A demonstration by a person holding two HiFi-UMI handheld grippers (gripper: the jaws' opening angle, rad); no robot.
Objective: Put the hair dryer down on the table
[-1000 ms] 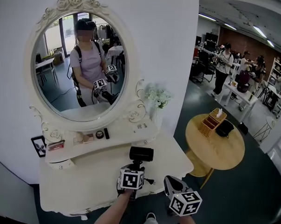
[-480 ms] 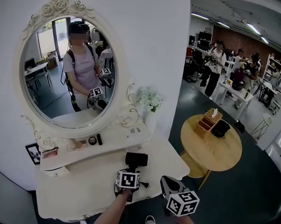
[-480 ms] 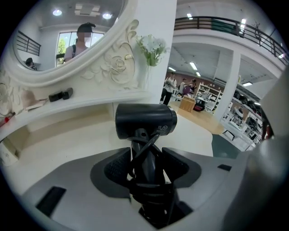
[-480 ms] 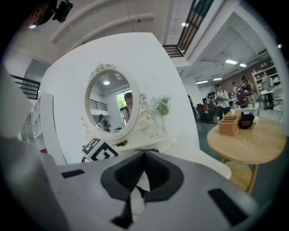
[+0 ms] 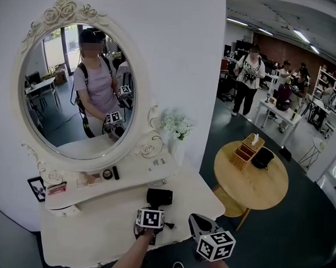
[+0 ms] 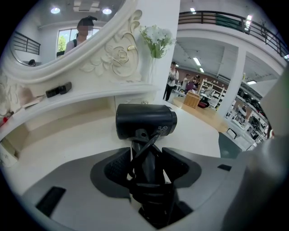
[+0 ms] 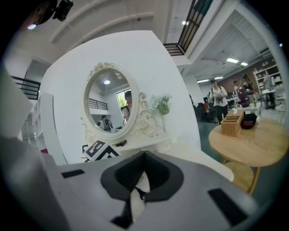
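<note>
A black hair dryer [image 5: 159, 197] [image 6: 144, 121] is held by its handle, with the black cord wound round that handle. My left gripper [image 5: 155, 208] [image 6: 145, 164] is shut on the handle, and the dryer's barrel lies crosswise beyond the jaws, over the white dressing table [image 5: 91, 227]. Whether the dryer touches the tabletop I cannot tell. My right gripper [image 5: 196, 221] [image 7: 141, 191] hovers just right of the left one at the table's front right corner, jaws shut with nothing in them.
An oval mirror [image 5: 75, 88] in an ornate white frame rises behind a raised shelf [image 5: 133, 171] with small cosmetics. White flowers [image 5: 175, 124] stand at the shelf's right end. A round wooden table [image 5: 255, 181] stands to the right, and people stand further back.
The head view has swung a little, so the table sits lower and further left. The dryer stays in the left gripper, much the same over the table. A person behind has walked closer.
</note>
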